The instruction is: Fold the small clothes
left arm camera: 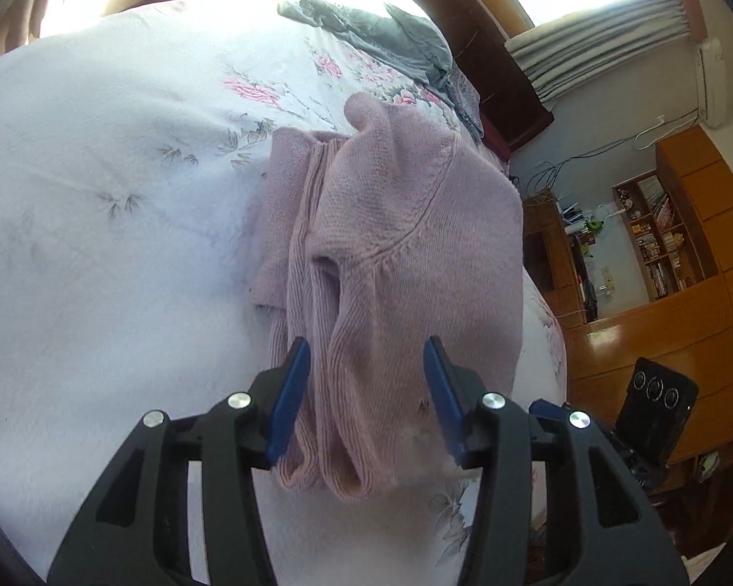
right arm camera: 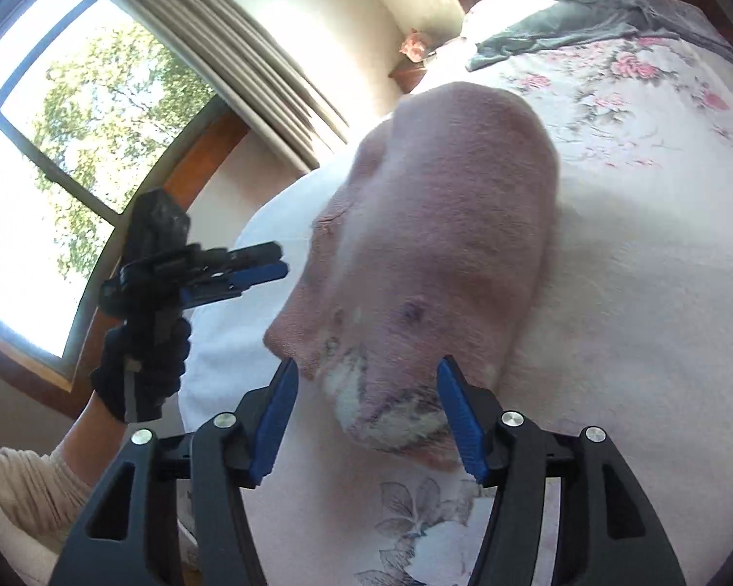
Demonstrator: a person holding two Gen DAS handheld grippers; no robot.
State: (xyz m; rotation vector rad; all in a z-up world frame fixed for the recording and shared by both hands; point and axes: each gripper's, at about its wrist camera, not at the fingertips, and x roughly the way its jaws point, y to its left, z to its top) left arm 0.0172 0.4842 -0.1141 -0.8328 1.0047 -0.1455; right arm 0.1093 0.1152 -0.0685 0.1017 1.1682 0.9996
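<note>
Left wrist view: we find the left claw (left arm camera: 366,381) agape, empty, over the pink sweater (left arm camera: 391,224) on the bed (left arm camera: 97,195). Right claw (right arm camera: 366,410) likewise. We judge a shallow grasp would undo the bundle.

Bright daylight from window (right arm camera: 49,156) blows out far bedspread (left arm camera: 122,195) in both views; strong fisheye bending at edges, dark corner vignette; pink knit sweater (right arm camera: 440,244) soft, out of focus in right wrist view, sharp in left
</note>
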